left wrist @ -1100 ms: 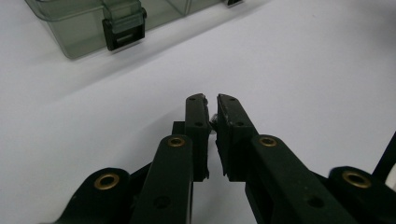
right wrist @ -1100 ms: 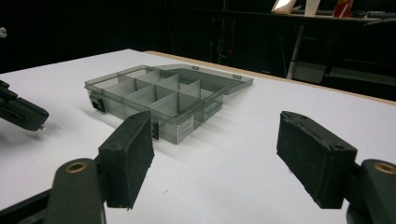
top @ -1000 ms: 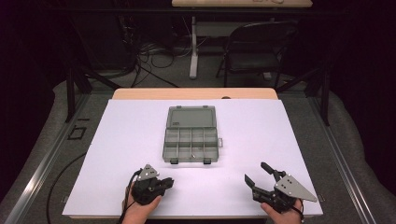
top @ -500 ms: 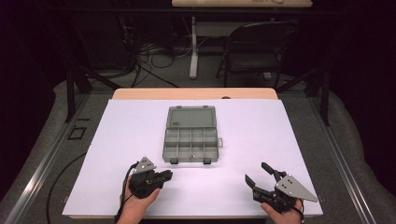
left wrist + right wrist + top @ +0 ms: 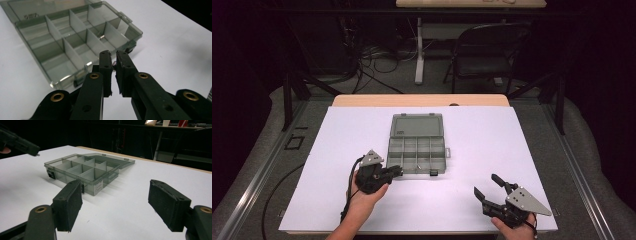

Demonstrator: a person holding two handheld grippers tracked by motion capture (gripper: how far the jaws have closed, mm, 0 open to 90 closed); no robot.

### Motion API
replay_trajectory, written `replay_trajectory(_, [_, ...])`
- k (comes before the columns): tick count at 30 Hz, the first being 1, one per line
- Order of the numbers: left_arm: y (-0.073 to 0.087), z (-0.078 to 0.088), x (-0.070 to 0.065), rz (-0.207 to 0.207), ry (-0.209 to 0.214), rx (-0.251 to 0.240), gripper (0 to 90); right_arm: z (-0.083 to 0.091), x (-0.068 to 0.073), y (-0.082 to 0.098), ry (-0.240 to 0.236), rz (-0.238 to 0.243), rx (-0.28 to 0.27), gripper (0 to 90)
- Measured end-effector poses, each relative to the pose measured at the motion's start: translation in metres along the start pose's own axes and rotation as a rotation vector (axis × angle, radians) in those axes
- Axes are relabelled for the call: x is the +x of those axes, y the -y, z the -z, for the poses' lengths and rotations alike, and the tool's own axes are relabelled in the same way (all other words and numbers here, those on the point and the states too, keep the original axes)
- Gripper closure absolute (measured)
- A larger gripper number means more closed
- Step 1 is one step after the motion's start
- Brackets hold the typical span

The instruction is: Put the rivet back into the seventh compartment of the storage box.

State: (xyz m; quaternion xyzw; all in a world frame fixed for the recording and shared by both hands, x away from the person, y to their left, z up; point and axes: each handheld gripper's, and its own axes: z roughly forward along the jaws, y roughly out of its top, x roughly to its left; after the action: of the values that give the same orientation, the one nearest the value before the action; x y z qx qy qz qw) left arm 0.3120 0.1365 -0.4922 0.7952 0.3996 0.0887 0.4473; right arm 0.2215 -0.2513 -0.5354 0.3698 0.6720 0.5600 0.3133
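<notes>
Now we are holding our left gripper [image 5: 395, 171] just off the near left corner of the open compartment box [image 5: 417, 145], fingers [image 5: 106, 65] pressed nearly together on nothing we can make out. Our right gripper [image 5: 487, 186] is sitting by the counter's [image 5: 537, 165] near right corner, fingers [image 5: 68, 203] spread wide; the box is lying mid-counter.

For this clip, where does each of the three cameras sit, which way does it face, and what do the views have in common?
High view: above the person's side, facing forward and down on the white table; shows both hands, left gripper and right gripper.
Left gripper view: rides the left gripper, facing the organizer box; its near-shut fingers show.
Right gripper view: rides the right gripper, low, facing across the table; its spread fingers show.
Shared: the open box appears in all three.
</notes>
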Motion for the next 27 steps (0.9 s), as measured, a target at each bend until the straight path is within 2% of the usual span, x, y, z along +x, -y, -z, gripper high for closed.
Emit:
replay_trajectory(5, [-0.019, -0.023, -0.002, -0.020, 0.005, 0.004, 83.1, 0.000, -0.001, 0.000, 0.004, 0.001, 0.004, 26.6])
replay_trajectory(7, [-0.023, -0.035, -0.003, -0.010, 0.012, 0.010, 83.1, 0.001, -0.001, 0.000, 0.002, 0.001, 0.009, 26.7])
replay_trajectory(15, [-0.030, -0.069, -0.006, -0.005, 0.014, 0.033, 83.1, 0.001, -0.001, 0.000, 0.000, 0.001, 0.004, 26.7])
replay_trajectory(22, [-0.030, -0.086, -0.007, -0.002, 0.003, 0.055, 83.1, 0.001, -0.001, 0.000, -0.002, 0.001, 0.004, 26.6])
replay_trajectory(27, [-0.029, -0.088, -0.005, -0.014, -0.019, 0.072, 82.8, 0.001, -0.001, 0.000, -0.003, 0.001, 0.004, 26.6])
